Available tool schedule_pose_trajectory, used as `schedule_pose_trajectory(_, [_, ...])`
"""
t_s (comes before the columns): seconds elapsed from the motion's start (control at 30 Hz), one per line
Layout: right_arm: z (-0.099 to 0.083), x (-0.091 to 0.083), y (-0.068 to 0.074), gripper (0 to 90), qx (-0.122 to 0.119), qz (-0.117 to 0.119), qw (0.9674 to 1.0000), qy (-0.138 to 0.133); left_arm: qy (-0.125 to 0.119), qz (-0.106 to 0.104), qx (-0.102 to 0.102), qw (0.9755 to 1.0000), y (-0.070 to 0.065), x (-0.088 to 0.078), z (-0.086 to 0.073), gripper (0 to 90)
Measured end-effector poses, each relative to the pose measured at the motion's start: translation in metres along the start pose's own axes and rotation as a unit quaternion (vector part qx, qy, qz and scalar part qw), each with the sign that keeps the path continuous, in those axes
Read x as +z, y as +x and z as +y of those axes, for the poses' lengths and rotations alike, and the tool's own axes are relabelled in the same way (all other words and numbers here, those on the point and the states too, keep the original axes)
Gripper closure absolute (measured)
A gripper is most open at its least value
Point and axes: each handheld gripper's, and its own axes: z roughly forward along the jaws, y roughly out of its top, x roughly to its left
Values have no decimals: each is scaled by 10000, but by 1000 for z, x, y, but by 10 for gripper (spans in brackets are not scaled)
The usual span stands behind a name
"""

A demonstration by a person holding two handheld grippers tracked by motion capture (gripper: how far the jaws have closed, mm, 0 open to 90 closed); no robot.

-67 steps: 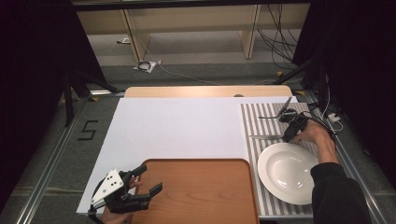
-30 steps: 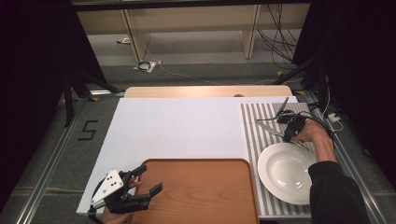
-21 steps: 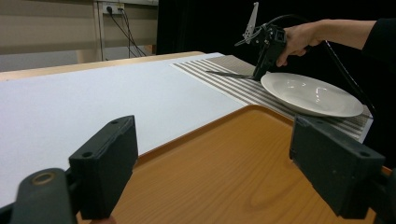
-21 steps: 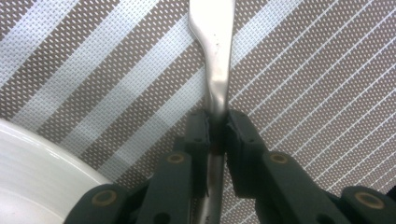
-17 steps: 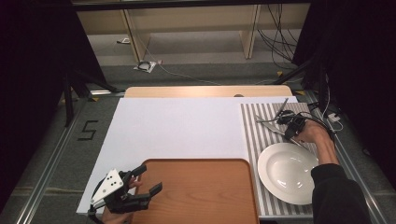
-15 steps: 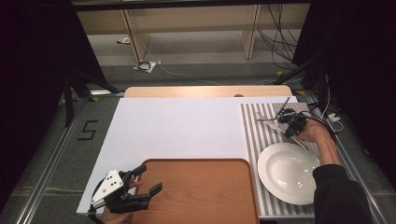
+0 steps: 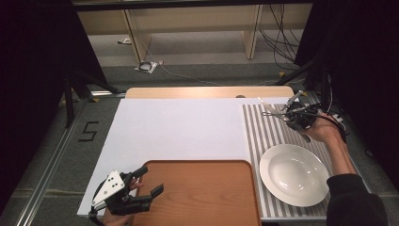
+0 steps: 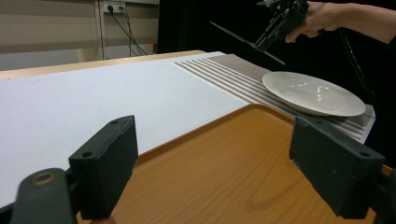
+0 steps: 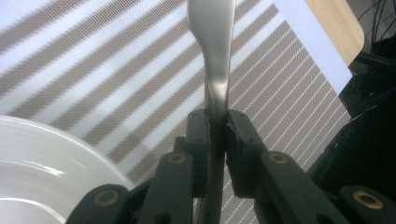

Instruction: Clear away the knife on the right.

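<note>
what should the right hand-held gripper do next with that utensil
Probably carry it toward the wooden tray. The right hand-held gripper is clamped on a metal utensil held up over the striped placemat, beyond the white plate; the tray is bare.

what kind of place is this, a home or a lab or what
Probably a lab or recording setup staged as a dining table: black curtains and loose cables surround it, while a wooden tray, striped placemat and white plate dress the table.
</note>
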Motion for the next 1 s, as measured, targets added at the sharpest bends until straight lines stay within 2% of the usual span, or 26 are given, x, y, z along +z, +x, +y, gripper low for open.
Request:
schedule_pose_trajectory(0.17, [2,-17,12,807,103,23,9996,-277,-5,1,19,10000,0,0,0,154])
schedule_pose_trajectory(0.23, [2,-26,19,807,285,160,9984,-457,4,-2,11,10000,0,0,0,154])
schedule_pose_trajectory(0.27, [2,-26,19,807,285,160,9984,-457,4,-2,11,10000,0,0,0,154])
schedule_pose_trajectory(0.4, [1,-40,30,807,416,356,9953,-800,-2,6,17,10000,0,0,0,154])
schedule_pose_trajectory(0.5, [-3,-50,40,807,644,711,9890,-1130,-8,13,-2,10000,0,0,0,154])
schedule_pose_trajectory(0.6, [-6,-59,52,807,707,970,9829,-1399,-3,7,24,10000,0,0,0,154])
schedule_pose_trajectory(0.63, [-8,-65,61,807,738,1150,9789,-1518,-3,5,19,10000,-1,0,0,154])
schedule_pose_trajectory(0.67, [-8,-65,61,807,738,1150,9789,-1518,1,4,22,10000,0,0,0,154])
schedule_pose_trajectory(0.77, [-9,-71,75,807,621,1328,9756,-1636,-10,3,30,10000,-1,0,0,154])
schedule_pose_trajectory(0.93, [-11,-78,100,807,453,1641,9673,-1877,-7,11,32,10000,-1,-1,0,154])
schedule_pose_trajectory(1.0, [-10,-79,107,807,352,1683,9672,-1870,-17,9,35,10000,-1,-1,1,154])
